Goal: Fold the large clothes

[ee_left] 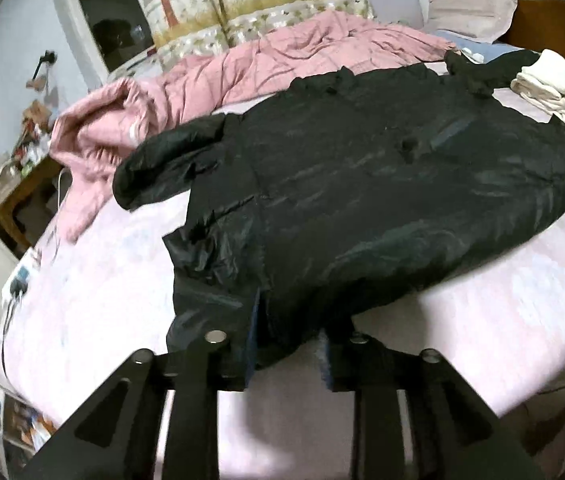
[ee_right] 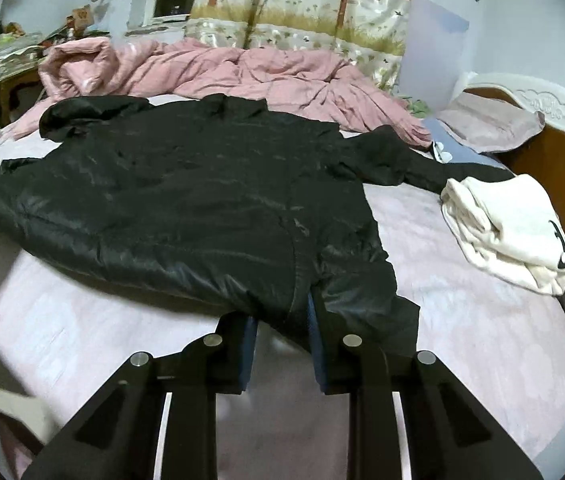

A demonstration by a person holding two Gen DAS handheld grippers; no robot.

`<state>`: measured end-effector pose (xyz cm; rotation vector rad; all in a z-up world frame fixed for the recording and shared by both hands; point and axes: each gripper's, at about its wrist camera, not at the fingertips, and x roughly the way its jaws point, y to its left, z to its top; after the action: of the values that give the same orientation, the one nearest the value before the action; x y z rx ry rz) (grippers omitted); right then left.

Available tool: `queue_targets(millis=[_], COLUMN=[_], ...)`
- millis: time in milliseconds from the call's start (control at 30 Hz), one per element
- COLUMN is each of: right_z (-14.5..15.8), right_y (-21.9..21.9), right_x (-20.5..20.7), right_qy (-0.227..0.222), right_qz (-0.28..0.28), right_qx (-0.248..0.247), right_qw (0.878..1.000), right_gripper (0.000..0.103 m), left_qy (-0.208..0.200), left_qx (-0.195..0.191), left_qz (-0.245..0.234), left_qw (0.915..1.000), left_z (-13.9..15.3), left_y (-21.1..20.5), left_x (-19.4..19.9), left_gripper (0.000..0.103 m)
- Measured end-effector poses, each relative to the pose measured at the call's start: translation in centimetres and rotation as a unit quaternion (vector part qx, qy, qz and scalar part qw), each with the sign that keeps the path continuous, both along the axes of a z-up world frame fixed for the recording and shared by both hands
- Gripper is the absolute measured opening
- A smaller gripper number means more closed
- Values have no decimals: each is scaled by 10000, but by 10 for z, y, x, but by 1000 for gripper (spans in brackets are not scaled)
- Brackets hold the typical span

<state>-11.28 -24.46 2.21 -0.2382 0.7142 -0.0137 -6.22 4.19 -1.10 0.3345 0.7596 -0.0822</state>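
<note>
Found the glossy black padded jacket [ee_left: 362, 184] spread out flat across the pale pink bedsheet [ee_left: 102, 300], hogging most of the middle of the bed, with the collar end pointing away toward the rumpled pink quilt [ee_left: 282, 56] and one puffy sleeve sticking out on the left side in the left wrist view. Had the left gripper [ee_left: 287, 352] pinched down narrow on the near hem, with fabric bunched right between the blue pads and that edge pulled up a bit off the sheet. Same deal with the right gripper [ee_right: 282, 336]: narrow, clamped on the near hem close to the jacket's right corner, with a flap of hem hanging just past the right finger. Spotted the other sleeve in the right wrist view, stretched out toward the folded cream-white garment [ee_right: 514, 228] near the bed's right edge; couldn't tell if it ran under or behind that. Also caught a mauve pillow [ee_right: 490, 124] up against the white and brown wooden headboard [ee_right: 542, 104], plus a shiny curtain printed with tree trunks [ee_right: 302, 8] behind the quilt. Got some blur around the edges, so couldn't make out the clutter on the brown side table [ee_right: 14, 80].
</note>
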Motion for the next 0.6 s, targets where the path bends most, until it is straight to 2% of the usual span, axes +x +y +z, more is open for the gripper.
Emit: queue_targets(millis=[133, 200, 333, 467, 600], right_z=[4, 8, 23, 45, 48], right_y=[-1, -4, -6, -16, -24], right_x=[-10, -2, 16, 59, 111], right_qy=[134, 186, 164, 132, 307], right_qz=[-59, -117, -67, -72, -142], right_qx=[97, 240, 234, 467, 746], right_qw=[9998, 9995, 9996, 9988, 9966], right_gripper=[29, 31, 46, 49, 49], left_qy=[-76, -85, -193, -189, 13], left_qx=[-18, -69, -104, -250, -416], left_qz=[-27, 18, -99, -180, -180], left_qw=[10000, 9999, 9997, 9993, 9990], left_z=[2, 6, 28, 48, 49], left_y=[4, 6, 8, 10, 8], left_x=[-8, -2, 22, 63, 113], left_gripper=[42, 45, 50, 51, 49])
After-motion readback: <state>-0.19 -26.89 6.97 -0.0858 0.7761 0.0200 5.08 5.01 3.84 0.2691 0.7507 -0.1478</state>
